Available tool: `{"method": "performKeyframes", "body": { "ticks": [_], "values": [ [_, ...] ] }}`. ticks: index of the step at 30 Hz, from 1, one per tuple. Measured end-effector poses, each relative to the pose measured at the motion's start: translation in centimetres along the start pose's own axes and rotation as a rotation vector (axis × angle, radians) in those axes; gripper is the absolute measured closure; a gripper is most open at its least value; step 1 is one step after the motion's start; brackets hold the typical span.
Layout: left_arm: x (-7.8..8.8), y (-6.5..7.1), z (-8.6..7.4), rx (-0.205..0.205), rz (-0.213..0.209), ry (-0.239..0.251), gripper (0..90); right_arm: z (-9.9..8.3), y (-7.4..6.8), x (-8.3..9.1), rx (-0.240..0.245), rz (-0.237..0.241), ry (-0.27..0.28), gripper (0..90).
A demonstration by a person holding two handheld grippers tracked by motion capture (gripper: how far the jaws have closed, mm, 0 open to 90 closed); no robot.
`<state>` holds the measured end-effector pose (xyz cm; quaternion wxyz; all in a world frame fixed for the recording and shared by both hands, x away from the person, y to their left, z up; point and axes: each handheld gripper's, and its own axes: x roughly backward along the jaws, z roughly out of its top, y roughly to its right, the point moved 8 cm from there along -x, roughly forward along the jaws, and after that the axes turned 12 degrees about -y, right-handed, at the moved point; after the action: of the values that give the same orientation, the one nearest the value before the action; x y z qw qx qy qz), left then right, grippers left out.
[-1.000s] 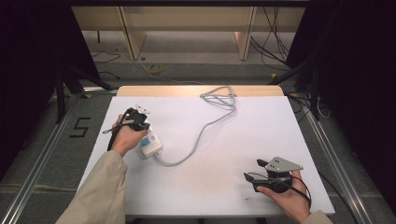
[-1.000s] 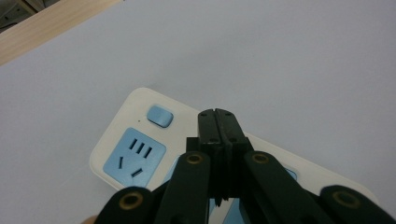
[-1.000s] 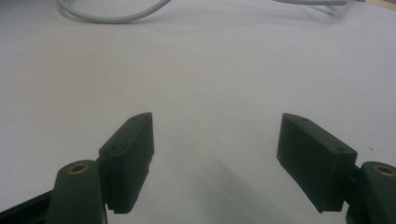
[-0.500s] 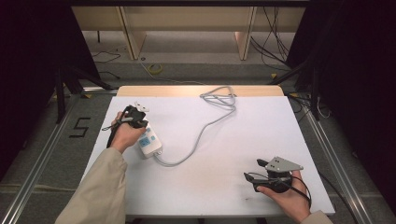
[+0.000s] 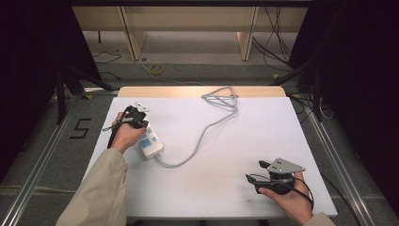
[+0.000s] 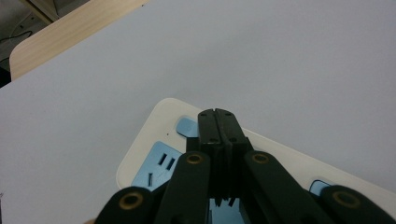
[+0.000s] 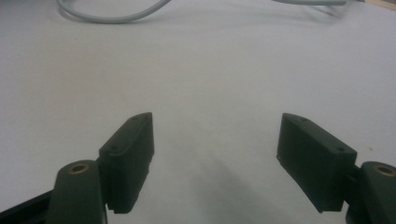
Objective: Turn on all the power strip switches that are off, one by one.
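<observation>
Left gripper [image 6: 218, 122]: jaws closed empty, tips over white power strip with blue sockets [image 5: 150, 143] at table's left | strip's long axis runs away from person | right gripper [image 7: 217, 161]: jaws wide, empty, well apart.

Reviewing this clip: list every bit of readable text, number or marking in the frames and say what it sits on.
"5": dark figure on the grey floor left of the table, in the high view.
Power strip: blue socket panels under the left hand-held gripper, whose jaws are closed; any print is too small to read.
Right hand-held gripper, jaws apart: no lettering visible.
Nothing else legible.
</observation>
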<state>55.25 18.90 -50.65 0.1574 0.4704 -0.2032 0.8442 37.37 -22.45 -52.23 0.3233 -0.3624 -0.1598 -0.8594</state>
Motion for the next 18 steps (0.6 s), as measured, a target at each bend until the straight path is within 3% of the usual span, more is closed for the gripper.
{"method": "performKeyframes", "body": {
  "ticks": [10,18],
  "values": [
    [0.4,-0.5,0.9,-0.012,0.018,0.003,90.0,0.0,0.0,0.0,0.000,0.000,0.000,28.2],
    [0.1,-0.9,0.9,0.005,0.014,0.000,90.0,0.0,0.0,0.0,0.001,0.002,0.001,28.2]
  ]
}}
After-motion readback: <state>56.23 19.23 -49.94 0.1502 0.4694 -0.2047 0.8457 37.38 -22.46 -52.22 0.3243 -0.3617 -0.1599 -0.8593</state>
